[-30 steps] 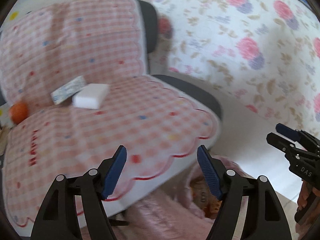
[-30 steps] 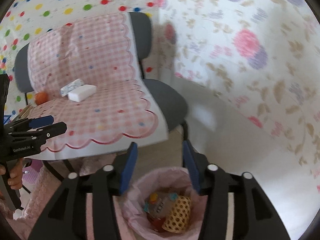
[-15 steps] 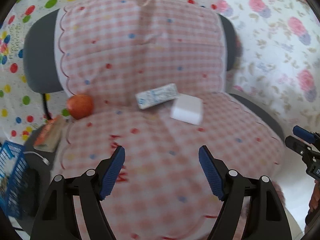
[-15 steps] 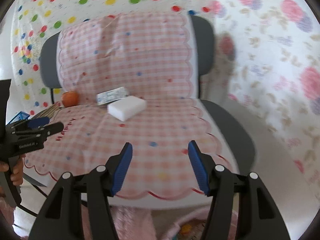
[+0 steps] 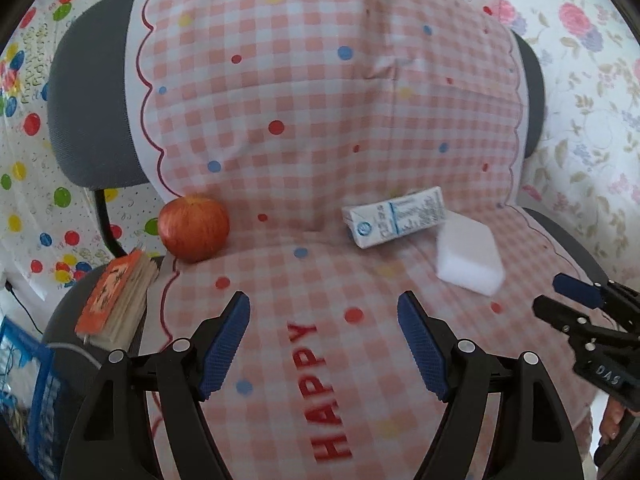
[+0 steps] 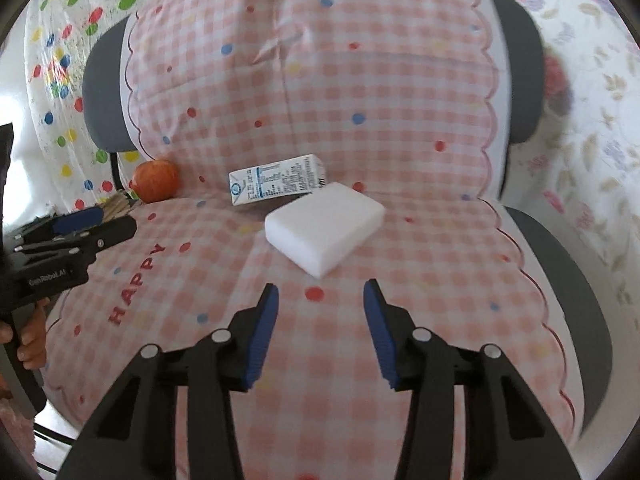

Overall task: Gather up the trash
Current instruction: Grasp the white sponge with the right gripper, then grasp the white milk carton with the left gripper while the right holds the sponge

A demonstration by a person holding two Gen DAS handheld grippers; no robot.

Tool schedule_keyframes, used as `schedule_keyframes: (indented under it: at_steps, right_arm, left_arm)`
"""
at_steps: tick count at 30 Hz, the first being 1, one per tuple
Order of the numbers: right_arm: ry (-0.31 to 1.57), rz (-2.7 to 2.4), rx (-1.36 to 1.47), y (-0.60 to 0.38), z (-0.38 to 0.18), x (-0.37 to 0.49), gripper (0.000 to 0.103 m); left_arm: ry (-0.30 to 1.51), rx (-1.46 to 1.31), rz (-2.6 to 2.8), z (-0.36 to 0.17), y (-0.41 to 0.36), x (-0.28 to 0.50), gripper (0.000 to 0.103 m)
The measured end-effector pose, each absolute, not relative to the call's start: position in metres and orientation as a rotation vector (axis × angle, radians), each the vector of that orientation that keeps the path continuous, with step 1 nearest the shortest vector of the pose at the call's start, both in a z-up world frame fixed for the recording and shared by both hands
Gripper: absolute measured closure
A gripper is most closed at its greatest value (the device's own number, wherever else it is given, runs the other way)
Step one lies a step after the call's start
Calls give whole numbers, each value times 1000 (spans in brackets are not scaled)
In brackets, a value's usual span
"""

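Note:
A small white milk carton (image 5: 396,217) lies on its side at the back of the chair seat; it also shows in the right wrist view (image 6: 278,184). A white foam block (image 5: 470,258) lies just in front and to the right of it, and shows in the right wrist view (image 6: 325,227). A red apple (image 5: 194,228) sits at the seat's back left, and shows in the right wrist view (image 6: 155,181). My left gripper (image 5: 323,346) is open and empty above the seat's front. My right gripper (image 6: 318,322) is open and empty, close in front of the foam block.
The chair (image 5: 92,120) wears a pink checked cover (image 5: 320,100) printed HAPPY. A small orange book (image 5: 116,300) lies on the seat's left edge. A blue basket (image 5: 24,380) stands at the far left. Patterned cloths hang behind.
Both grippers have swung up and left from the pink-lined trash bin on the floor and moved in over the chair seat. Both stay open and empty.

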State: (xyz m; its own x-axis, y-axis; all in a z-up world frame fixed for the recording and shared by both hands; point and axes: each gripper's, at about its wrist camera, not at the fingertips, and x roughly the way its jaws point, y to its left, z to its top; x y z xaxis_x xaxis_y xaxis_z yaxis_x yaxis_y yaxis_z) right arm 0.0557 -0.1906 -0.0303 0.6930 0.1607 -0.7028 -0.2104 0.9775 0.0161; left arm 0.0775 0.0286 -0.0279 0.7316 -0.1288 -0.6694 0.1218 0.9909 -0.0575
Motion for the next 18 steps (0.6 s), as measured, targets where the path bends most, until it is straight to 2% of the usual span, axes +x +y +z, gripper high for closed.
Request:
schedule_keyframes:
  at_steps: [9, 10, 18]
  right_arm:
    - [906, 220, -53, -185, -63, 117, 60]
    - [912, 225, -49, -185, -65, 119, 75]
    - [838, 171, -91, -216, -52, 96, 79]
  left_arm:
    - [757, -4, -152, -36, 25, 107, 27]
    - [760, -1, -155, -38, 24, 109, 27]
    - [799, 6, -189, -56, 7, 130, 27]
